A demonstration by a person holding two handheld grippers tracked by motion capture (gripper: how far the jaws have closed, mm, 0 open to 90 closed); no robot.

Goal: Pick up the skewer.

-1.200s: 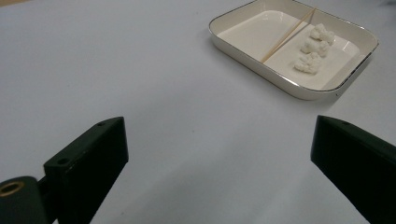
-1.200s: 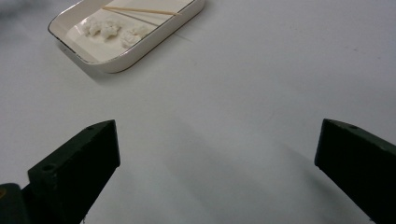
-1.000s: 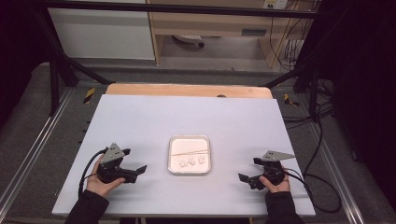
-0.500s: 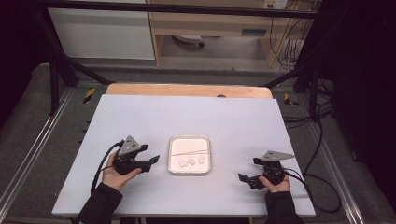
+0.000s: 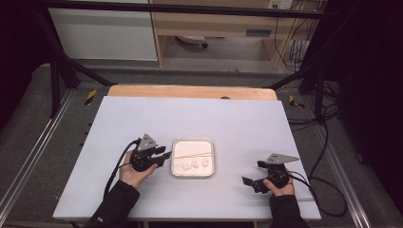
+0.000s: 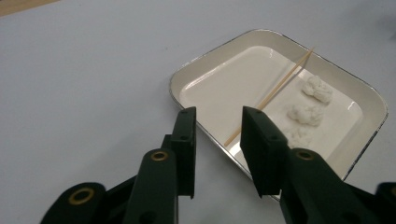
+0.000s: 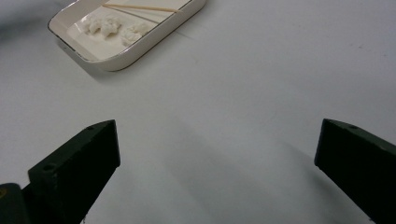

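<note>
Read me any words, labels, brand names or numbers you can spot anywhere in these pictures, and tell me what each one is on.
No readable text anywhere.
White tray, wooden stick, white lumps: no marking.
Table: blank.
Left gripper, right gripper: plain black jaws, no lettering.
Yellow-and-black hazard strips on the floor: stripes, no words.
Panel on the far shelf: too small to read.

From my left claw's camera, my own jaws cover the near rim of the tray (image 6: pixel 201 70) and the lower end of the skewer (image 6: pixel 275 91). The third white lump (image 6: pixel 299 135) is half behind a jaw and too soft to make out. My right claw's view crops the tray (image 7: pixel 140 49) at the top edge.
</note>
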